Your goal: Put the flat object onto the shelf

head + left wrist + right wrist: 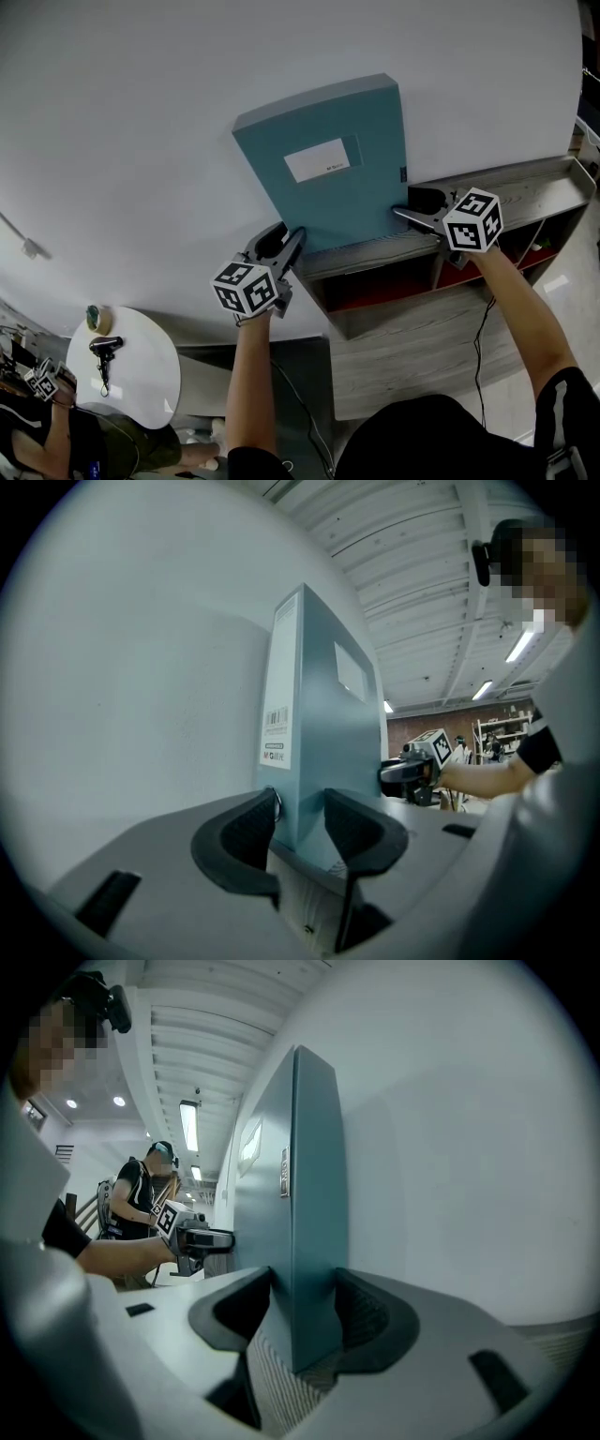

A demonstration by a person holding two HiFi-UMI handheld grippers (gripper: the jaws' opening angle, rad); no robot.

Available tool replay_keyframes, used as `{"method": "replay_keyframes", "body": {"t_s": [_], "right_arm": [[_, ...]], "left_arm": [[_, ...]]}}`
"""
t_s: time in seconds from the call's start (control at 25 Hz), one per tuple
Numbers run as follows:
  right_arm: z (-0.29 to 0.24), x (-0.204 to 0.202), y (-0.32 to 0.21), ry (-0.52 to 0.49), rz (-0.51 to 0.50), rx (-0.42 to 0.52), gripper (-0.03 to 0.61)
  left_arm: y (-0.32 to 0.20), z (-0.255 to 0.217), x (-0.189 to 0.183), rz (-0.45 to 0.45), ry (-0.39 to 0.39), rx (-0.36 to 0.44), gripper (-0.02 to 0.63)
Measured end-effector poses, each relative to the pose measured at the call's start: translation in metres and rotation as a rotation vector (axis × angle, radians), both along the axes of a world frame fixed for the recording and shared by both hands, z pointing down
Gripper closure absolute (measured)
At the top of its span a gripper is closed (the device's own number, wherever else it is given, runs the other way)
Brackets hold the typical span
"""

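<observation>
A flat teal box file [330, 164] with a white label stands upright on the top board of a grey wooden shelf [525, 199], its back against the white wall. My left gripper [285, 247] is shut on the file's lower left corner, at the spine. In the left gripper view the file [319, 733] rises between the two dark pads [251, 832]. My right gripper [411, 208] is shut on the lower right edge. In the right gripper view that thin edge [307, 1213] sits between the pads [370, 1321]. Each gripper shows in the other's view, the right gripper [403, 772] and the left gripper [208, 1238].
The shelf has open compartments with red backs [394, 286] below its top board. A round white table [136, 366] at lower left bears a black tool and a tape roll. Another person [56, 427] sits beside it. A black cable [483, 333] hangs down the shelf front.
</observation>
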State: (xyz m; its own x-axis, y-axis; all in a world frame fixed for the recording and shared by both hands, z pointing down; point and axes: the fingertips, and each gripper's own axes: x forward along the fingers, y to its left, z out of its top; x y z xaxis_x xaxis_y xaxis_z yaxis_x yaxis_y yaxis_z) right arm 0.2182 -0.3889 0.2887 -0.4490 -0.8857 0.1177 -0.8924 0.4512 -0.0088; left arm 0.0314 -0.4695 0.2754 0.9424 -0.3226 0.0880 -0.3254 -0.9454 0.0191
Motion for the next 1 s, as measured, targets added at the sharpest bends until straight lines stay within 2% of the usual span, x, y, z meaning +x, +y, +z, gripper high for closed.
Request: {"method": "replay_keyframes", "body": {"t_s": [0.32, 0.56, 1.0], "right_arm": [[0.003, -0.001, -0.003, 0.045, -0.008, -0.003, 0.356], [0.004, 0.001, -0.001, 0.003, -0.013, -0.028, 0.354], [0.006, 0.008, 0.009, -0.016, 0.004, -0.05, 0.353]], "left_arm": [[-0.003, 0.0, -0.002, -0.019, -0.008, 0.015, 0.445], [-0.004, -0.005, -0.005, -0.037, 0.019, 0.016, 0.442], [0.002, -0.008, -0.022, -0.037, 0.045, -0.006, 0.439]]}}
